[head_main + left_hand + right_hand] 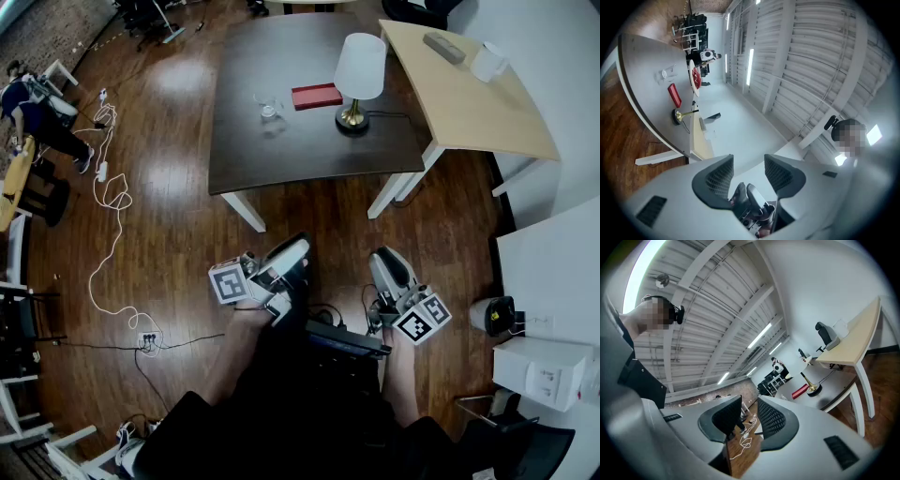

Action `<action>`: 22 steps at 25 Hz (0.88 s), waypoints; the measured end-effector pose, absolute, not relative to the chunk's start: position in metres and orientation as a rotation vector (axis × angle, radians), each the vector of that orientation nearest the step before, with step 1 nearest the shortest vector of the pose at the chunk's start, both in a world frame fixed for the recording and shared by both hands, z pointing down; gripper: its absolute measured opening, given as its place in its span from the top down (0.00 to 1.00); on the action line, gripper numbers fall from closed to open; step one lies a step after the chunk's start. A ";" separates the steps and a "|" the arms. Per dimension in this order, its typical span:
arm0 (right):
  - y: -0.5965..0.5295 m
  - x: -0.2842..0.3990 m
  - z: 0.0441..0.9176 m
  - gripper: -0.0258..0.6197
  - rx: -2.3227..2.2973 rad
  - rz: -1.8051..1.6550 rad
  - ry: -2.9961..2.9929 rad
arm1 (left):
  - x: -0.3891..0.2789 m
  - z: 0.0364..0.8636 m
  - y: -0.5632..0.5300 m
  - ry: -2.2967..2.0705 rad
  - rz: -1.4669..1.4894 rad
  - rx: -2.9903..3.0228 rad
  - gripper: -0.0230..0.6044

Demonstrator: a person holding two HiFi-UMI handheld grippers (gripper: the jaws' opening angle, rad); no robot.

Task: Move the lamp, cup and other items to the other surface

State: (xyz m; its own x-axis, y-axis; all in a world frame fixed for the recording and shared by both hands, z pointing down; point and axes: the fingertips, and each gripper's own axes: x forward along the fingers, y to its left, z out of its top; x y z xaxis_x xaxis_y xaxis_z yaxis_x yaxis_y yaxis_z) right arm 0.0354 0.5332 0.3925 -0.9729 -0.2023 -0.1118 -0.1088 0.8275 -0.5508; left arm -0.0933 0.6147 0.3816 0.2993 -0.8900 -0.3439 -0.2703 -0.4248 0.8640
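The table lamp point(359, 79) with a white shade and a brass foot stands upright on the dark brown table point(281, 155), near its right edge. A black cord runs from the foot to the right over the table top. Just left of the lamp, on the same table, lies a red flat box point(316, 96). Left of the box stands a small clear glass cup point(269, 109).

A light wooden table point(473, 108) stands just beside the right side of the dark brown table. On its far end lie a grey oblong object point(443, 47) and a white object point(488, 62); I cannot tell what they are.

Both grippers are on the near side of the dark brown table, well apart from it, over the wooden floor point(178, 122). The left gripper point(747, 165) has its jaws apart and nothing between them. The right gripper point(749, 412) also has its jaws apart and holds nothing. A white cable point(111, 192) lies in loops on the floor, left of the dark brown table.
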 end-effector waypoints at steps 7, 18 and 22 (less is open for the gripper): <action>0.484 -0.039 0.398 0.77 -0.287 -0.842 2.890 | -0.165 0.385 0.550 -0.981 -1.141 1.855 0.61; 0.387 -0.160 0.397 0.77 -0.456 -0.771 2.985 | -0.286 0.393 0.441 -0.864 -1.185 1.834 0.61; 0.361 -0.178 0.407 0.77 -0.552 -0.726 3.022 | -0.309 0.398 0.418 -0.837 -1.170 1.843 0.61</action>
State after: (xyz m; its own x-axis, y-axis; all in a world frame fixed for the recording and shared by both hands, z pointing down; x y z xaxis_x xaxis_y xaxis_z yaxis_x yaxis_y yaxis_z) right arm -0.1775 0.3613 0.4074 -0.9388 -0.3311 0.0951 -0.3382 0.8333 -0.4374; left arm -0.3093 0.4177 0.3975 0.3584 -0.8384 -0.4107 -0.1175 -0.4770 0.8710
